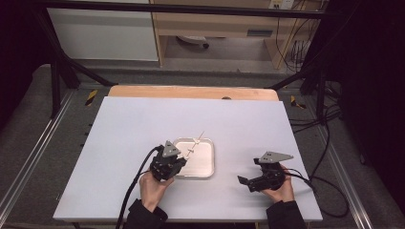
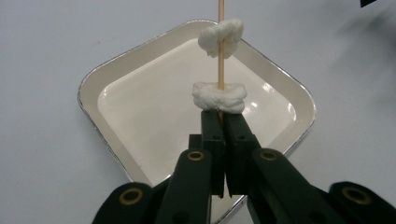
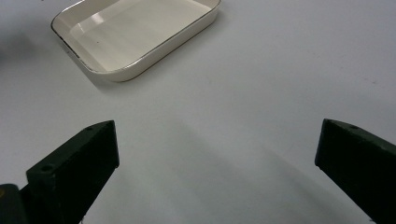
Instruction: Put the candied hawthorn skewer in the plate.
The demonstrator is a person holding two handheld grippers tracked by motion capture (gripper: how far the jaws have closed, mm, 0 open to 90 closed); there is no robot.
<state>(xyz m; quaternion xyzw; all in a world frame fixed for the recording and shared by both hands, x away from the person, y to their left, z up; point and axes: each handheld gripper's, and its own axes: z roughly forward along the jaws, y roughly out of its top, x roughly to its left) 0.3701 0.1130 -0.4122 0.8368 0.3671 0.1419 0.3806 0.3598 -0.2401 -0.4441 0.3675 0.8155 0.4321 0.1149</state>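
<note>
While the left gripper pinches the lower end of a thin, pale wooden skewer between its pressed-together black jaws, the stick runs straight out ahead of the tips. Two soft white lumps, marshmallow-like, are threaded on it: one sits right against the jaw tips, the other a little farther along the stick, apart from the first. Beneath and beyond the jaws lies a shallow, cream-white rectangular tray with a silvery rim, its inside bare and glossy. In the high view the left gripper hovers at the tray's near-left corner, the skewer slanting over it and past its far edge.

Well off to the other side, the right gripper rests in the person's hand on the pale grey table top, its jaws spread wide with bare table between them. From its own camera the same tray lies ahead and to the left of its jaws, well apart from them.

No brand, label or readable writing shows on the tray, skewer or grippers.
</note>
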